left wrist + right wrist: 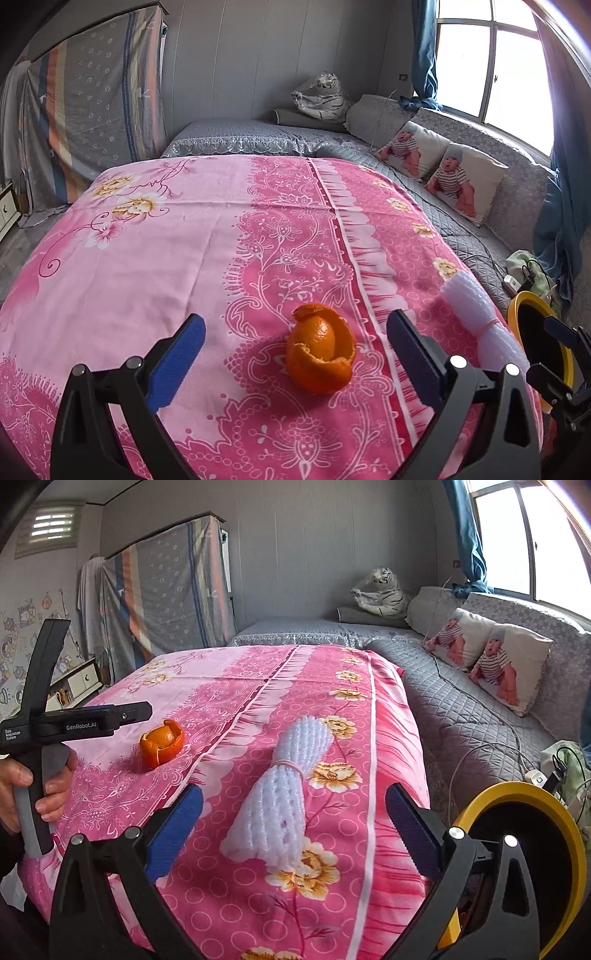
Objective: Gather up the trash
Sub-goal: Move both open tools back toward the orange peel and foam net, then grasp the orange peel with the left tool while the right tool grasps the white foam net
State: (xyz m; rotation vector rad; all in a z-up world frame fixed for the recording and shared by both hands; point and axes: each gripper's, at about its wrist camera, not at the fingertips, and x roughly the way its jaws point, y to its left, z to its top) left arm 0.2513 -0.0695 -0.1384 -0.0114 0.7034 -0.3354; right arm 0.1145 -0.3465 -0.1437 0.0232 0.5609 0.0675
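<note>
Blue-padded fingers of the left gripper (295, 354) stand wide apart and empty, low over a pink floral cloth (177, 258) covering the table. Between them, touching neither pad, a curled orange peel (320, 352) sits upright on the cloth. To its right, near the table's right edge, lies a bundle of white foam netting (480, 317).

Right gripper (294, 829): fingers likewise spread wide, holding nothing. The white foam netting (284, 794), tied at its middle with a thin band, lies lengthwise on the cloth between and just beyond the fingertips. The orange peel (161, 744) sits further left. At far left a hand (29, 790) grips the handle of the left gripper.

Off the table's near right corner stands a yellow-rimmed black bin (524, 853), its opening facing the camera. Beyond the table, a grey quilted sofa (472, 709) carries printed cushions.
</note>
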